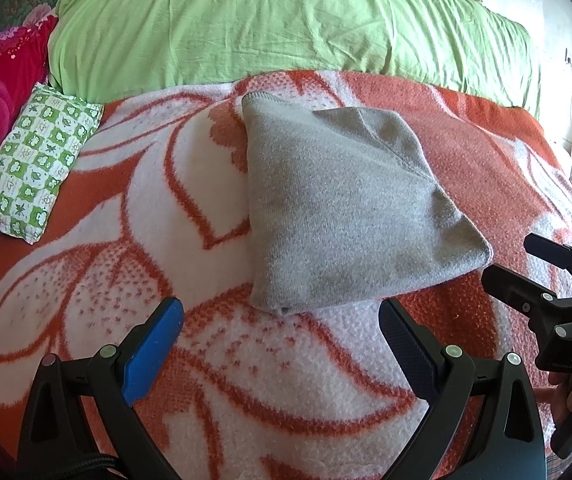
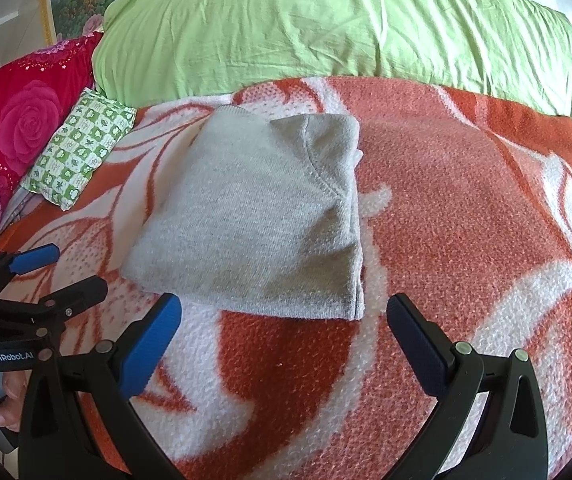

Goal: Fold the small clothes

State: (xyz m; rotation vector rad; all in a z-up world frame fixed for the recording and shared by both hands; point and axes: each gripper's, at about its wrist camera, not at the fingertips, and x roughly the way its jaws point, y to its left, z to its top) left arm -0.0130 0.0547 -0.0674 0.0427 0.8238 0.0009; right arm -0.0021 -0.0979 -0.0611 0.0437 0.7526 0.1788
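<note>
Lying folded on blanket, grey garment, just ahead of open left gripper

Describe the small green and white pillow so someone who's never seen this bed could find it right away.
Start at the big orange and white flowered blanket covering the bed. At its left edge, beside the red rose cushion and below the lime green duvet, lies the small pillow. It alone has a checkered green and white print; the folded grey garment nearby is plain.
</note>
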